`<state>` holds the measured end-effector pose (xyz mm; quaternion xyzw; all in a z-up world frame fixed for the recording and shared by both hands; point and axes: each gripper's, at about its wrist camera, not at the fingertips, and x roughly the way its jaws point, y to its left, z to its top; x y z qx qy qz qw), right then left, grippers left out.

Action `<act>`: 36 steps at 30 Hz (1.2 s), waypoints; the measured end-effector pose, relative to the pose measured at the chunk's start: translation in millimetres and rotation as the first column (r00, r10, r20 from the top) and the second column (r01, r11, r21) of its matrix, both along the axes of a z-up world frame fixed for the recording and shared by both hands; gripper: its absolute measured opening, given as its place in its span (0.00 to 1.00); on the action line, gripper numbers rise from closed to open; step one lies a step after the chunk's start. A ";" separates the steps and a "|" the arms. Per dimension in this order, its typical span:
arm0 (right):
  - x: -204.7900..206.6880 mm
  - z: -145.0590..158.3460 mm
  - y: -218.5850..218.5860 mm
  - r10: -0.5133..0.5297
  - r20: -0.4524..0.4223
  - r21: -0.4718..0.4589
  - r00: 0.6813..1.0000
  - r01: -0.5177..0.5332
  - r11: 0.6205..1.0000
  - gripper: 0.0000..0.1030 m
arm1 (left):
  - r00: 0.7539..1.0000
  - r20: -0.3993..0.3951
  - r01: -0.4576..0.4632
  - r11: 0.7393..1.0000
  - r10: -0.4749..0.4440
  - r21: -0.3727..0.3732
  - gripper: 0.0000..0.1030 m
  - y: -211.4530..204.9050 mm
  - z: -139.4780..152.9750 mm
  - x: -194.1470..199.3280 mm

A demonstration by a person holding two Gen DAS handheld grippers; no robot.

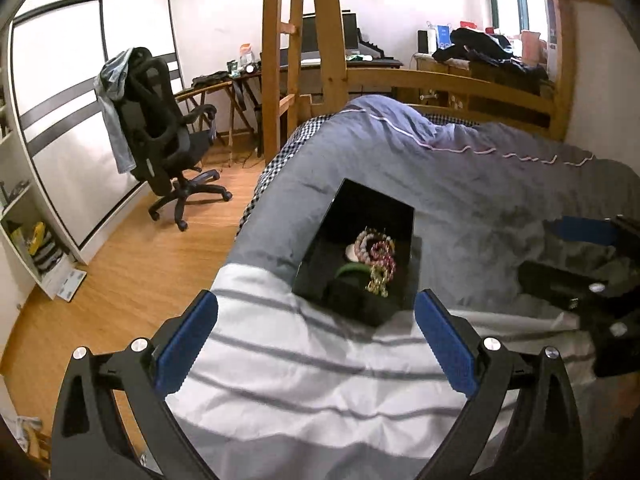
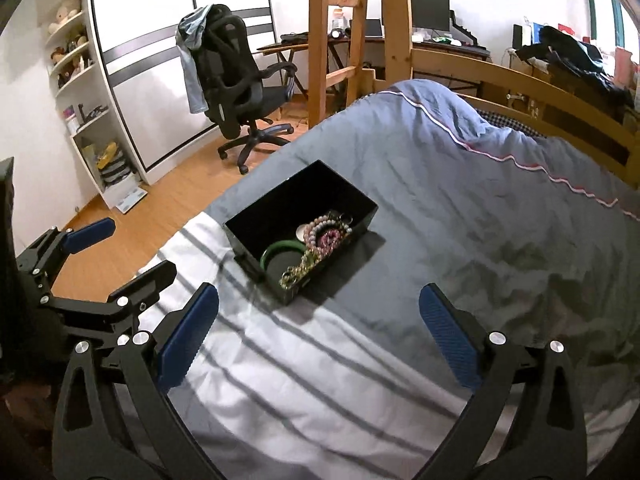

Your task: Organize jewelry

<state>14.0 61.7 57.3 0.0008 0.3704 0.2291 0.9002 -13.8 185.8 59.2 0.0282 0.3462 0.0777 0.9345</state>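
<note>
A black open box (image 1: 362, 204) (image 2: 280, 204) sits on the bed, at the edge of a white striped sheet. It holds a heap of jewelry: pink bead bracelets (image 1: 370, 242) (image 2: 320, 226), a dark red bead bracelet (image 1: 382, 254) (image 2: 331, 237), a gold chain (image 1: 378, 282) (image 2: 298, 270) and a green bangle (image 1: 352, 269) (image 2: 276, 251). My left gripper (image 1: 316, 336) is open and empty, just short of the box. My right gripper (image 2: 318, 328) is open and empty, also short of the box. Each gripper shows at the edge of the other's view.
The bed carries a grey-blue quilt (image 2: 460, 184) and a white striped sheet (image 2: 312, 380). A wooden bed frame (image 1: 448, 80) and ladder (image 1: 280, 60) stand behind. A black office chair (image 1: 160, 128) stands on the wooden floor to the left, by a white wardrobe (image 1: 64, 92).
</note>
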 end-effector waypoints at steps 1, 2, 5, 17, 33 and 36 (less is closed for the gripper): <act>-4.2 0.1 -3.7 -0.003 0.001 0.003 1.000 0.003 1.000 0.96 | 1.000 0.004 -0.004 1.000 0.004 -0.003 0.94 -0.2 1.0 -2.7; -8.0 -0.2 -6.9 -0.002 0.003 0.006 1.000 0.002 1.000 0.96 | 1.000 0.010 -0.007 1.000 0.007 -0.012 0.94 1.1 1.3 -6.2; -15.8 -2.0 -11.0 -0.004 0.011 -0.001 1.000 0.004 1.000 0.96 | 0.999 0.034 -0.014 1.000 0.015 -0.028 0.94 3.6 1.5 -11.0; -27.2 -11.1 -18.5 -0.011 0.035 -0.029 0.999 0.012 1.000 0.96 | 0.998 0.053 0.025 0.993 -0.031 0.119 0.94 -30.5 -6.4 -14.0; -30.4 -5.7 -26.5 -0.015 0.050 -0.020 0.999 0.016 1.000 0.96 | 1.000 0.022 0.020 0.997 -0.021 0.077 0.94 -24.6 -8.8 -8.8; -30.4 -5.6 -26.8 -0.016 0.051 -0.018 0.999 0.016 1.000 0.96 | 1.000 0.021 0.021 0.997 -0.023 0.079 0.94 -25.7 -9.1 -8.7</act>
